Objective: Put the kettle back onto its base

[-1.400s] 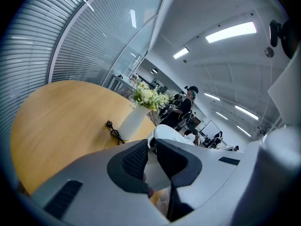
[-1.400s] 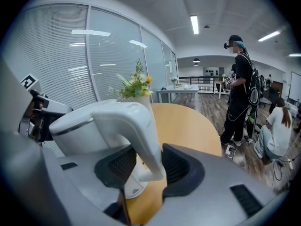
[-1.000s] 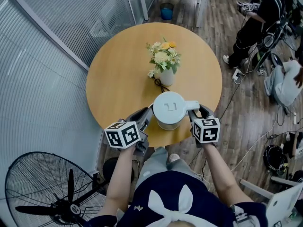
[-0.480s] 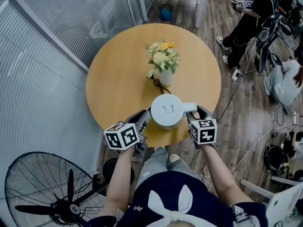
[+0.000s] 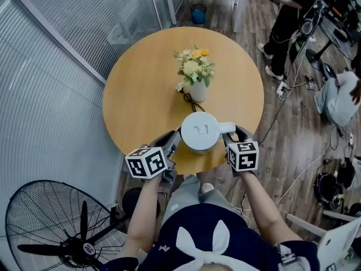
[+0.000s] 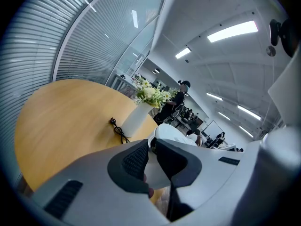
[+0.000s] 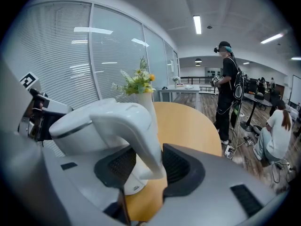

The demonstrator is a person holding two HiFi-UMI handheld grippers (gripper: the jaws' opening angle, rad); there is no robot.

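My right gripper [image 7: 145, 166] pinches the curved handle of the white plastic kettle [image 7: 82, 126]. The label low on its body is too small to read. My left gripper [image 6: 151, 150] has its jaws nearly together on a white part of the kettle's opposite side, though I cannot tell which part. Only the head view shows the kettle at the near edge of the round wooden table [image 5: 141, 95], its underside hidden.

Right gripper [image 7: 149, 165]: clamped on the handle [image 7: 136, 131] of the white kettle [image 7: 82, 126]
Flowers [image 7: 137, 83]: seen behind the kettle, on the tabletop [image 7: 188, 121]
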